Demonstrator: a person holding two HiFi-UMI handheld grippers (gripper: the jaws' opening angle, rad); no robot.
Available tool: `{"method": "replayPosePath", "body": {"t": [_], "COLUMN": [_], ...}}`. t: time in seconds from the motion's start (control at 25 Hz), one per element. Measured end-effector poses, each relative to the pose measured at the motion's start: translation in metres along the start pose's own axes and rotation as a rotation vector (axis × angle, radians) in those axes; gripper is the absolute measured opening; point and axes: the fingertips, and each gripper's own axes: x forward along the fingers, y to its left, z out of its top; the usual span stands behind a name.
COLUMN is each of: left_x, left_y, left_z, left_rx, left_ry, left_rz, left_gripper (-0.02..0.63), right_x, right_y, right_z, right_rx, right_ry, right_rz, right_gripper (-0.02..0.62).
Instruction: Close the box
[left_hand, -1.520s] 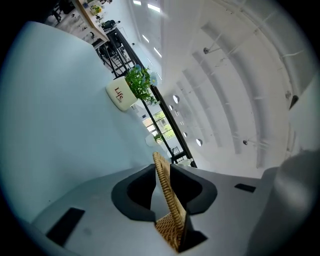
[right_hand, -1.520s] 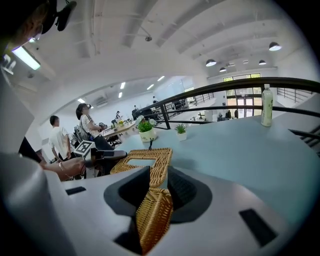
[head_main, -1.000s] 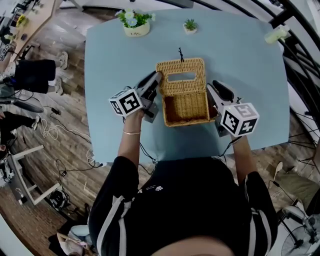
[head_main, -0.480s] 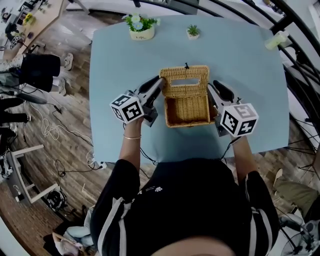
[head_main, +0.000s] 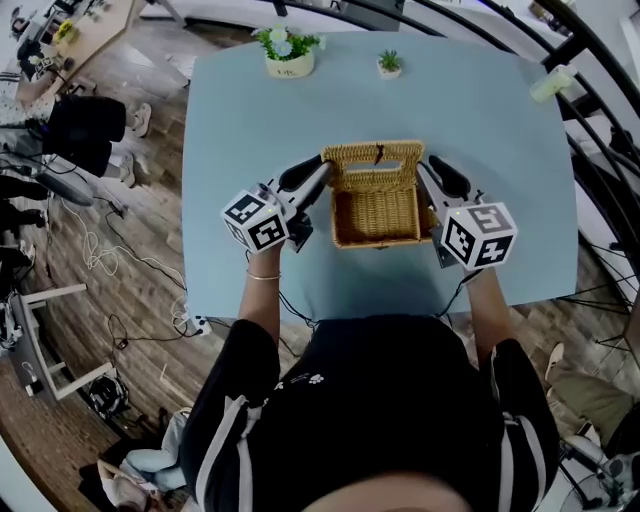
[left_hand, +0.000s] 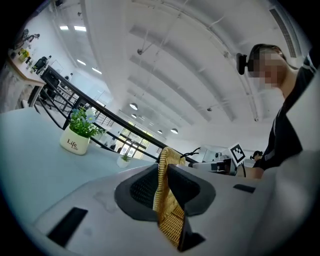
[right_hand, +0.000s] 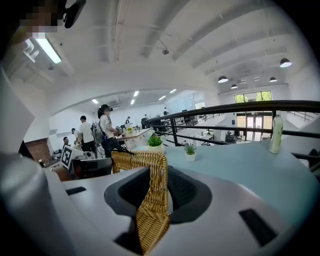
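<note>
the step in hand is swinging the lid over, and it looks roughly half done. the wicker box (head_main: 375, 212) sits near the middle of the blue table (head_main: 240, 120), its inside open to the head view and seemingly empty. its lid (head_main: 374, 160), with a slot cut in it, stands up on edge along the box's 12 o'clock side, where it seems to be hinged, so it is neither laid back flat nor down on the rim. the left gripper (head_main: 320, 172) comes in from 9 o'clock and is clamped on the lid's left edge; the left gripper view shows the woven panel pinched between its 2 jaws. the right gripper (head_main: 426, 176) lies along the 3 o'clock side and is closed on the box's right wall, with wicker filling its jaws in the right gripper view, which i take as a bracing hold. next, the left gripper should carry the lid in an arc toward 6 o'clock and down until it seats on the rim. the right jaws sit over that rim, so they probably need to let go and clear before the lid lands.
</note>
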Motion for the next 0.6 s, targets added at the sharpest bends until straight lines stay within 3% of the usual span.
{"method": "replayPosePath", "body": {"t": [0.44,0.6], "left_x": [-0.018,-0.020], "left_y": [-0.023,-0.030], "left_z": [-0.006,-0.008], "left_rx": [0.132,0.195], "left_ry": [-0.006,0.013], "left_rz": [-0.065,-0.078], "left_gripper": [0.061,0.061], "right_x": [-0.006,-0.005], "right_y": [0.008,0.011], "right_z": [0.002,0.002], "right_rx": [-0.078,-0.113], "right_ry": [-0.002,-0.001], "right_rz": [-0.012,0.020], "right_gripper": [0.109,0.109]}}
